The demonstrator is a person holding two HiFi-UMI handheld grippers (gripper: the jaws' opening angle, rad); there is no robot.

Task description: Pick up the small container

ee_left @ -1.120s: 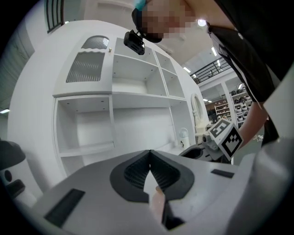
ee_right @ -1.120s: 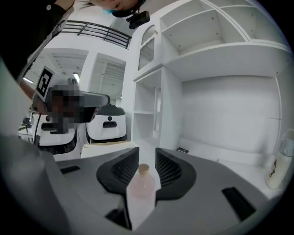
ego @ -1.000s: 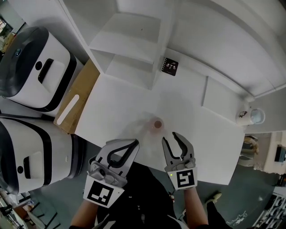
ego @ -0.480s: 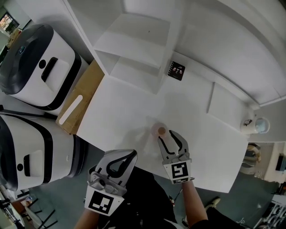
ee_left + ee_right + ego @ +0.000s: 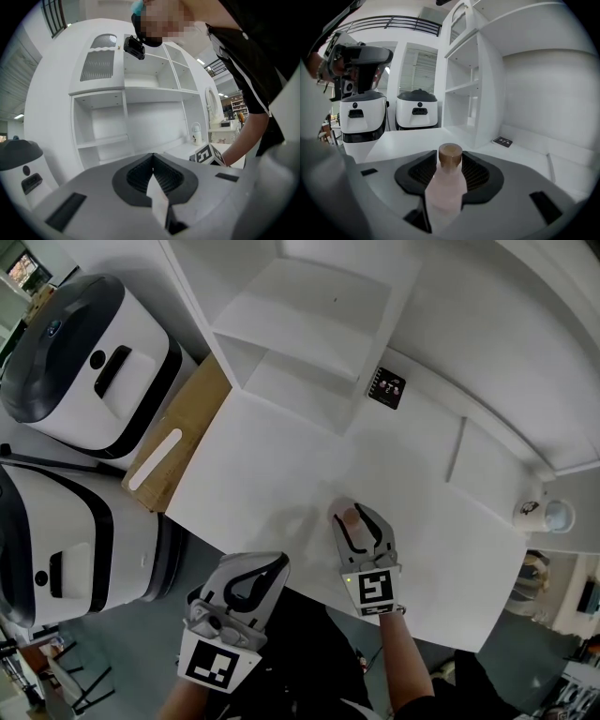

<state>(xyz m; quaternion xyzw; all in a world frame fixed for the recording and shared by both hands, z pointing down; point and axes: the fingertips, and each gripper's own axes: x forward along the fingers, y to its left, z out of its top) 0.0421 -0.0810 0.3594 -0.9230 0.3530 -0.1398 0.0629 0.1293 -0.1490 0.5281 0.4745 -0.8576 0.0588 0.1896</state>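
Looks light, stiff, slick: pinch the small pink bottle (image 5: 444, 187) mid-body, near the table's (image 5: 272, 456) front edge, with the wide-open right gripper (image 5: 357, 521) straddling it, beside the closed, empty left gripper (image 5: 278, 563).

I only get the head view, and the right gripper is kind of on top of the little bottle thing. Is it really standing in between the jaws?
Observer: Yes. In the right gripper view the small container stands upright between the wide-open jaws of the right gripper.
Operator: Are they squeezing it yet?
Observer: It doesn't look like it. The dark ribbed pads show on both sides of it, not pressed against it.
Operator: What does it look like from there?
Observer: It has a pale pink, see-through body and a round brown cap on top.
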